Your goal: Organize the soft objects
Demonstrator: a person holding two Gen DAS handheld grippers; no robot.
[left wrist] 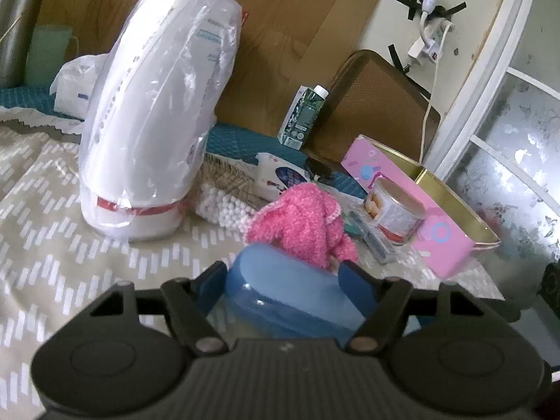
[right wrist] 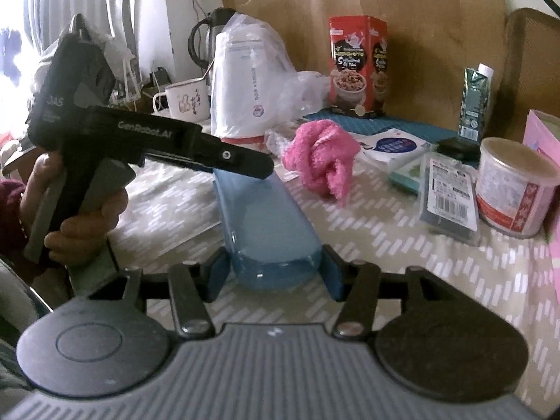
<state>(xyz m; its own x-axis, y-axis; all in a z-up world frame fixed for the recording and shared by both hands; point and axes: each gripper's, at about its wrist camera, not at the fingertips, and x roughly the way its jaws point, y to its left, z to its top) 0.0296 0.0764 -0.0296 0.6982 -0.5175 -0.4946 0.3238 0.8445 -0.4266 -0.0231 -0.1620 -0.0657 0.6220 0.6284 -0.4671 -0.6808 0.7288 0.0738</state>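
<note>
The right gripper (right wrist: 276, 274) pinches the near end of a blue translucent case (right wrist: 266, 220), while the left gripper (left wrist: 285, 280) closes around its far end, apparently steadying it between both hands so it can be opened or positioned. Whether the case holds anything cannot be told. Just beyond it, the pink fluffy cloth (right wrist: 323, 155) lies bunched on the patterned tablecloth (right wrist: 402, 266), likely meant for the case. Farther off, a pink tin box (left wrist: 451, 220) stands open, a round canister (left wrist: 395, 210) beside it.

Black handheld left gripper (right wrist: 245, 171) printed "GenRobot.AI" in white, with grey trigger and silver pivot screw; right gripper (right wrist: 274, 273) has blue fingers (right wrist: 334, 276), black linkages, ribbed grey body; a maroon sleeve (right wrist: 10, 210) covers the wrist.
</note>
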